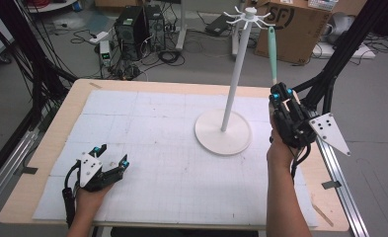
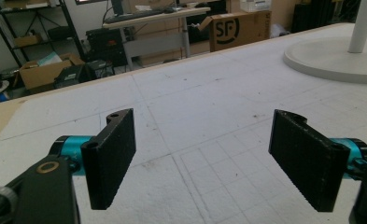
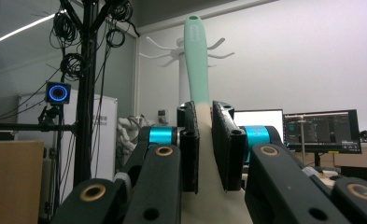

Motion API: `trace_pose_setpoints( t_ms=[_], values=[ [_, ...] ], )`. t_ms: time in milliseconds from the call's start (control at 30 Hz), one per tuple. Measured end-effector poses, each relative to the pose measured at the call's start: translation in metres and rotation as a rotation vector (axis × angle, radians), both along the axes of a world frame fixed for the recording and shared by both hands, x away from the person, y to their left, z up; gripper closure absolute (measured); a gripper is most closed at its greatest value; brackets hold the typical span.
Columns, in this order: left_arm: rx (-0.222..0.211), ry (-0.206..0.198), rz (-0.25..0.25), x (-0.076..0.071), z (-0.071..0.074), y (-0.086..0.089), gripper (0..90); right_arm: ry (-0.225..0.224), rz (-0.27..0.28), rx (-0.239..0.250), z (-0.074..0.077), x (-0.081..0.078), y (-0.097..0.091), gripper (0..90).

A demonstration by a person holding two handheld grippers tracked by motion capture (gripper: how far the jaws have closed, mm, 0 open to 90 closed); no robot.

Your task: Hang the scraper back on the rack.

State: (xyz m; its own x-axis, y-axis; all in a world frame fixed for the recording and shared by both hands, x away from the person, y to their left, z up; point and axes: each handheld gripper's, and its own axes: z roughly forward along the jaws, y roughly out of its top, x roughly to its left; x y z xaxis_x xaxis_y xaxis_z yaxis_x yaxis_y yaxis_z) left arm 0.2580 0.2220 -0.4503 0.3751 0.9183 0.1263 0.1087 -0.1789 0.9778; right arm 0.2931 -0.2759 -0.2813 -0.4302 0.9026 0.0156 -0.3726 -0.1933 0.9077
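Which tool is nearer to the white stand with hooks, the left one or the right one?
The right. The right tool is raised just beside the white stand, shut on a mint-handled utensil near its hooks. The left tool rests open, far across the mat.

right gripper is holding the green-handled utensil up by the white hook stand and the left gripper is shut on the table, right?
Not quite. The left gripper is open, not shut: the left gripper view shows its jaws wide apart with nothing between them, low over the table. The rest stands: the right gripper is shut on the green-handled utensil, holding it up by the white hook stand.
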Motion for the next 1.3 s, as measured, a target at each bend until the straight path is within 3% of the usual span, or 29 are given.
trace_pose_setpoints(
  t_ms=[1300],
  values=[
    [0.001, -0.001, 0.0, 0.0, 0.0, 0.0, 23.6, 0.03, 0.011, -0.011, 0.0058, 0.0087, 0.0027, 82.1]
  ],
)
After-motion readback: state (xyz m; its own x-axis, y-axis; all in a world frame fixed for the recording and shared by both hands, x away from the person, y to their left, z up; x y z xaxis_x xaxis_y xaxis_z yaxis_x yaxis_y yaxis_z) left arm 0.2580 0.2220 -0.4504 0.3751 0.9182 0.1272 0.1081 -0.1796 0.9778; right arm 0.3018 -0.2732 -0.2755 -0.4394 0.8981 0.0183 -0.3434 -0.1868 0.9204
